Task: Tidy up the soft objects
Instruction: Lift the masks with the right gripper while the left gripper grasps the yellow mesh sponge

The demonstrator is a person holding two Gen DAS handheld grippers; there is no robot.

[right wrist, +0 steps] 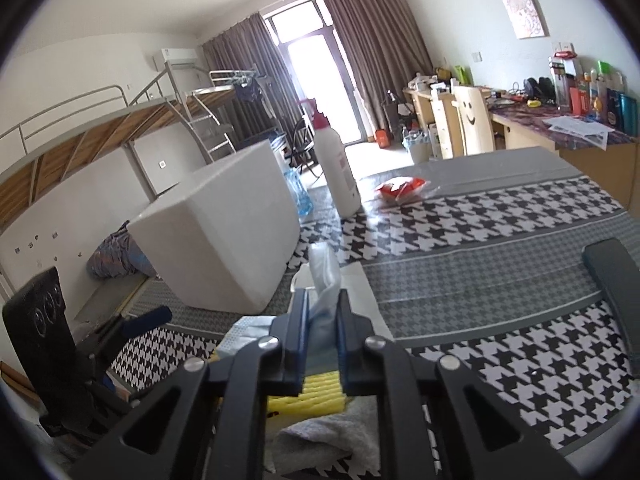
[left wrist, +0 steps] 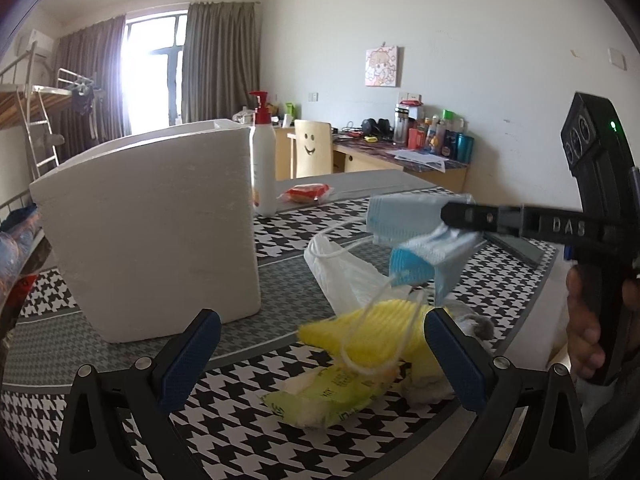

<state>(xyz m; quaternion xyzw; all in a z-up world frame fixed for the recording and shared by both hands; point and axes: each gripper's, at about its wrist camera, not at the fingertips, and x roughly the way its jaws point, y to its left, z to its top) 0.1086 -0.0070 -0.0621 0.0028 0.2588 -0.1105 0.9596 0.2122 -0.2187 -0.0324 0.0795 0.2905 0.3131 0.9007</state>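
Observation:
My right gripper [right wrist: 324, 296] is shut on a bunch of blue face masks [right wrist: 323, 276], pinched between its pads. In the left wrist view it [left wrist: 446, 214] reaches in from the right, and the masks [left wrist: 424, 256] hang off the table with white ear loops trailing down. Under them lie a yellow ribbed sponge cloth [left wrist: 380, 328], a yellow-green tissue pack [left wrist: 320, 396], a white plastic bag [left wrist: 340, 272] and a grey rag [left wrist: 476, 324]. My left gripper [left wrist: 322, 320] stands open, low over the pile, with nothing pressed between its blue pads.
A white foam box [left wrist: 152, 224] stands on the houndstooth tablecloth [left wrist: 240, 432], left of the pile. Behind it are a pump bottle [left wrist: 264, 160] and a red snack packet [left wrist: 306, 193]. A dark flat slab [right wrist: 616, 300] lies at the right. A hand [left wrist: 584, 320] holds the right tool.

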